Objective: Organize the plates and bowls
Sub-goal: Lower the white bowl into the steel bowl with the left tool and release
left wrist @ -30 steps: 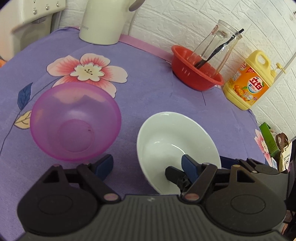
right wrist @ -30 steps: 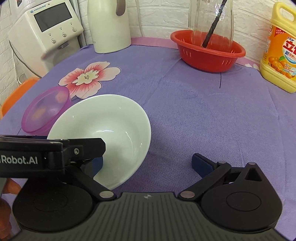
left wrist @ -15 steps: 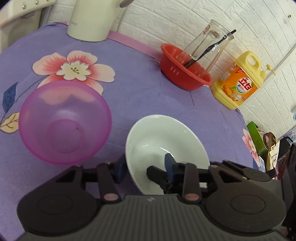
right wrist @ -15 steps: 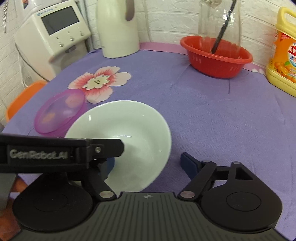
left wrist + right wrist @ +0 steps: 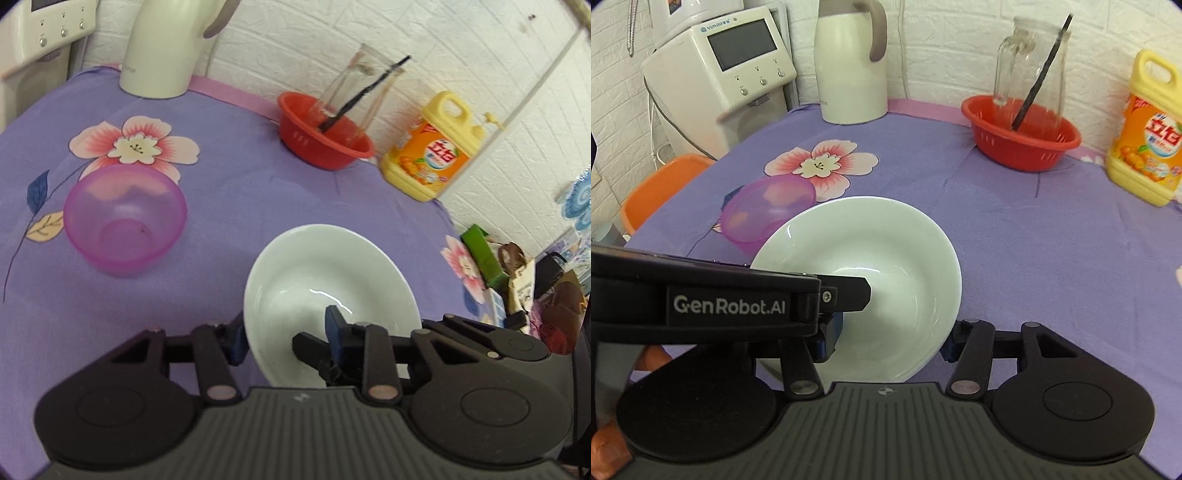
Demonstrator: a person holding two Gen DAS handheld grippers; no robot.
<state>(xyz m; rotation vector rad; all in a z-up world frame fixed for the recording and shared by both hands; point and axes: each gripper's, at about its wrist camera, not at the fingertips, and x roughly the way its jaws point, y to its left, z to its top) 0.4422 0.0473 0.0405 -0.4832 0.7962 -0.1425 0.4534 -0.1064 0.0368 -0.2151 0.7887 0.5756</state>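
A white bowl [image 5: 328,291] is held tilted above the purple tablecloth. My left gripper [image 5: 284,332] is shut on its near rim, one finger inside and one outside. In the right wrist view the white bowl [image 5: 886,266] also sits between the fingers of my right gripper [image 5: 892,338], which is shut on its rim; the left gripper's arm [image 5: 731,299] crosses in front. A translucent purple bowl [image 5: 123,219] stands upright on the cloth to the left, and it shows behind the white bowl in the right wrist view [image 5: 768,206].
A red basket [image 5: 1021,142] with a glass jug [image 5: 1030,70] stands at the back. A yellow detergent bottle [image 5: 1147,129] is at the right edge, a white kettle [image 5: 851,62] and a water dispenser [image 5: 720,77] at the back left. An orange chair [image 5: 661,184] is beside the table.
My left gripper closed on the white bowl's rim and lifted it up off the cloth. My right gripper closed onto the bowl's other side. The purple bowl has not moved.
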